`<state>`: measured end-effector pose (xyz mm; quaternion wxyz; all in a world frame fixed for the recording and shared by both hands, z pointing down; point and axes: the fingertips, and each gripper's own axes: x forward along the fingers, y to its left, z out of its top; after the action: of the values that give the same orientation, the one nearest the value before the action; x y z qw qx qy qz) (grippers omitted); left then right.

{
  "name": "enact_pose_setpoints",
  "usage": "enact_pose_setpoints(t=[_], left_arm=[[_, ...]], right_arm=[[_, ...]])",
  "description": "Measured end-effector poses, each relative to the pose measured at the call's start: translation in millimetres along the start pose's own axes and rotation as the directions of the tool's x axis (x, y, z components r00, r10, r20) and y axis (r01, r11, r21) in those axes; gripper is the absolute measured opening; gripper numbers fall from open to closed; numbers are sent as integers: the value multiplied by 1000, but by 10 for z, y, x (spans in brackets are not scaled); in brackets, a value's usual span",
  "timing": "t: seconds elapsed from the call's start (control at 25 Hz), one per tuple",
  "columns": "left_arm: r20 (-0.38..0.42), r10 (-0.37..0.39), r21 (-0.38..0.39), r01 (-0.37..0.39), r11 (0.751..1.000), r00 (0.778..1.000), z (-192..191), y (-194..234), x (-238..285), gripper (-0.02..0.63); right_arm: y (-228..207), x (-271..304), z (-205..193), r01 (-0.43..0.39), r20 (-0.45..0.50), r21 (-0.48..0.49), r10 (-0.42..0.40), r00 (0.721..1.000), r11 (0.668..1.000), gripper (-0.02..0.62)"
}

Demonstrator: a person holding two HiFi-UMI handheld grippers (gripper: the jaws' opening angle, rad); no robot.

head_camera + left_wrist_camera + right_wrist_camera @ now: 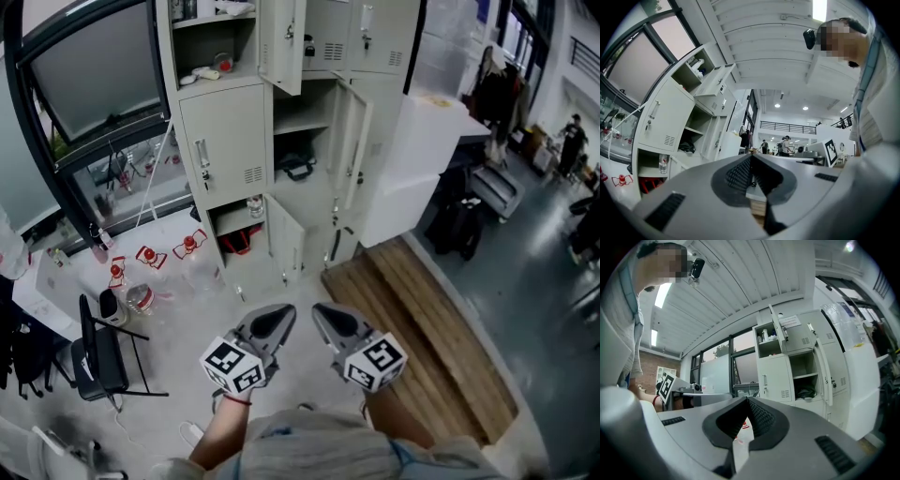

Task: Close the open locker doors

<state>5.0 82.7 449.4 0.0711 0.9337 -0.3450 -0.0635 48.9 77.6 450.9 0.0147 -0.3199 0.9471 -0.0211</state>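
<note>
Hovering side by side, well apart from the lockers, the left claw and right claw are both pinched shut and empty; several locker doors stand open.

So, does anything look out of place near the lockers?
Yes. At least three locker doors hang open: an upper door, a middle door and a bottom door. Small red items lie scattered on the floor beside them.

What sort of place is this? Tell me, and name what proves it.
Probably a shared workshop or lab hall, seen from its storage corner. It has grey metal lockers with several doors open, a wooden platform on the floor, and a railed mezzanine over an open work area.
</note>
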Motion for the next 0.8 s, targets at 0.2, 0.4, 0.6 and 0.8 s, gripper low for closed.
enact_pose_setpoints(t=[0.2, 0.4, 0.6, 0.8], left_arm=[[13, 1, 15, -1, 1000, 1000, 106, 192, 277, 3], [6, -18, 29, 18, 999, 1000, 171, 369, 552, 3], [1, -29, 20, 29, 999, 1000, 141, 603, 747, 3], [0, -44, 2, 44, 999, 999, 173, 855, 951, 3]], right_arm=[[-336, 98, 58, 10, -10, -7, -10, 1000, 1000, 2], [-607, 206, 98, 25, -12, 10, -25, 1000, 1000, 2], [-787, 375, 135, 34, -16, 14, -33, 999, 999, 2], [-1020, 580, 103, 34, -29, 3, -34, 999, 999, 2]])
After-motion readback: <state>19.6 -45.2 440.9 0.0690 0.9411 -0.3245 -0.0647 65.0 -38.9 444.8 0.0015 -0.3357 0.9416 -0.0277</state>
